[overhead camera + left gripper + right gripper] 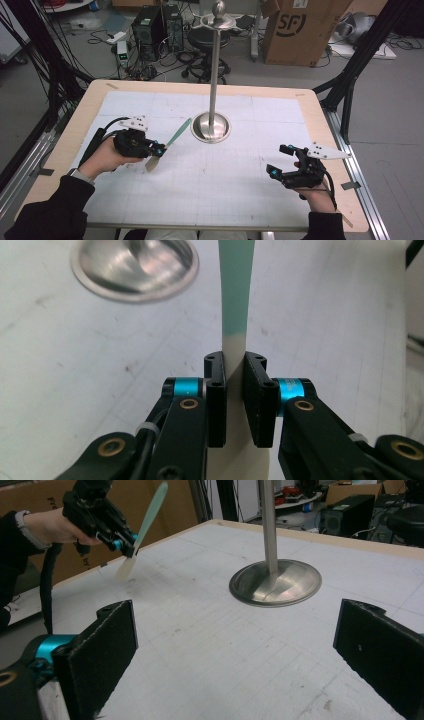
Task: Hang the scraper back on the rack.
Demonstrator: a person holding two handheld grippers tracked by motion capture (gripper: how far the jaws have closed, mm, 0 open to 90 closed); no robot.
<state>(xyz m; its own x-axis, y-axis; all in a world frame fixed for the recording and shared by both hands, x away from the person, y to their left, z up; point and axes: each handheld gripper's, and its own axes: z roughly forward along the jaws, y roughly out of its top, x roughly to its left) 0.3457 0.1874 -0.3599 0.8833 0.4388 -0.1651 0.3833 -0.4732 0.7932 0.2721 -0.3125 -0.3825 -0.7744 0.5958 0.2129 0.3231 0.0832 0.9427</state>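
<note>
A slim spatula with a green handle and a white blade is lifted off the table on the left. My left gripper is shut on it near where the white blade meets the green handle. In the left gripper view the two pads press on the white neck. From the right gripper view the spatula hangs tilted in the air, blade down. My right gripper rests at the right front of the table, open, with nothing between its fingers.
A steel stand with a round base and a tall pole rises mid-table, just right of the spatula's handle tip. The white mat covers the wooden tabletop. Behind the table are computer cases, a stool and a cardboard box.
</note>
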